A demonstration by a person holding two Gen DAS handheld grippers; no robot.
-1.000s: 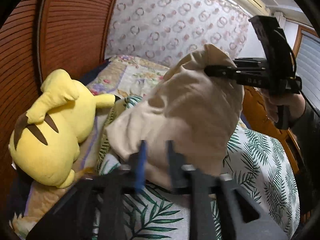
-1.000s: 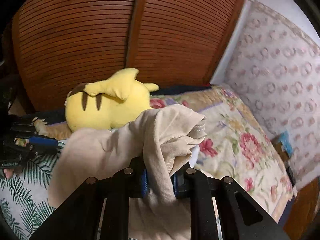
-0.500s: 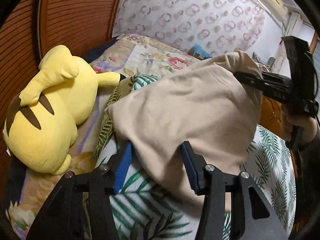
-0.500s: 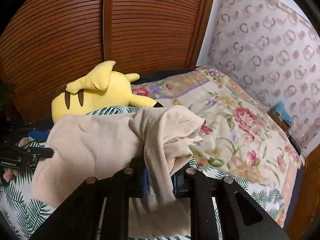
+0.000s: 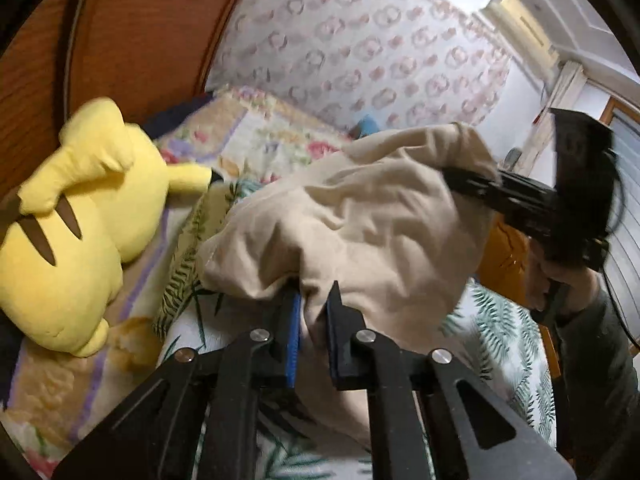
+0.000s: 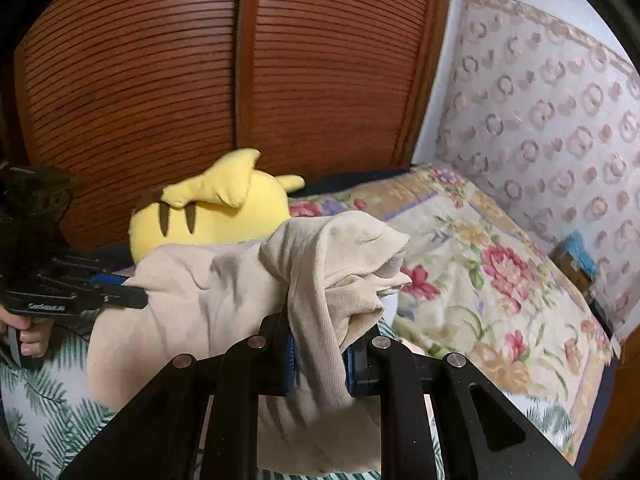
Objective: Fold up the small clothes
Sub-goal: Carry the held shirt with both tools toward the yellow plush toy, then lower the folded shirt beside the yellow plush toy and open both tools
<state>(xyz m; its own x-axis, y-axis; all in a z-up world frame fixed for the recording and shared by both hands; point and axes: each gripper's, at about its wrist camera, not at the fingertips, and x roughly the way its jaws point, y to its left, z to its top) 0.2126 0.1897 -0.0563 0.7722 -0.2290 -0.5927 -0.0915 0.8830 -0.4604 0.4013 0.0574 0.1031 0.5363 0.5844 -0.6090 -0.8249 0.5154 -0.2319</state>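
Your left gripper (image 5: 314, 304) is clamped on the beige garment's (image 5: 360, 224) lower edge; your right gripper (image 6: 318, 344) pinches its bunched far end, both level, stretching it above the leaf-print sheet (image 5: 508, 340).

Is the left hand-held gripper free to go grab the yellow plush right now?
Probably not: the left hand-held gripper is shut on the beige garment, though the yellow plush lies unobstructed beside it.

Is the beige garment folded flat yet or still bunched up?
Bunched up: the beige garment hangs crumpled between the left tongs and right tongs, both clamped on it.
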